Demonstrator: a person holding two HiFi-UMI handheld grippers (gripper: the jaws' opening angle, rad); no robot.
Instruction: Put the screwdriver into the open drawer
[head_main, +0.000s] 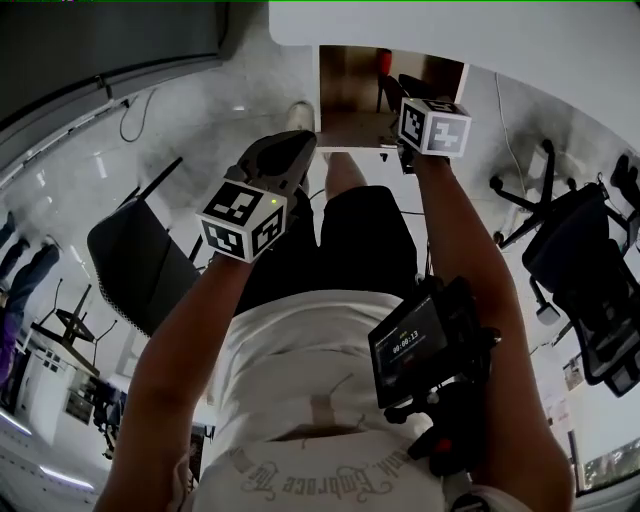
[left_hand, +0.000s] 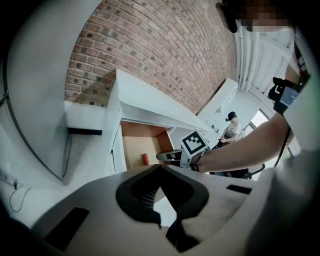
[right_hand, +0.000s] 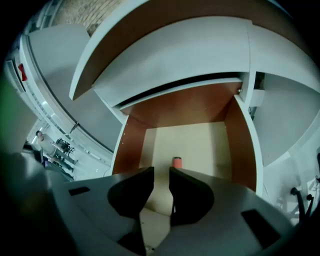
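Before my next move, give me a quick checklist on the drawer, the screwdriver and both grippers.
1. Wood-lined white drawer open: ok.
2. Small red-handled object, likely the screwdriver, lying on the drawer floor: ok.
3. Right gripper empty, jaws apart with nothing between: ok.
4. Left gripper empty, jaws together: ok.
5. Object's full length clear of the drawer front: cannot tell.

Head view looks steeply down, with the open white drawer with brown wooden lining (head_main: 350, 90) at twelve o'clock. Both gripper views face that drawer (left_hand: 135, 150) (right_hand: 200, 135), the right one nearer.
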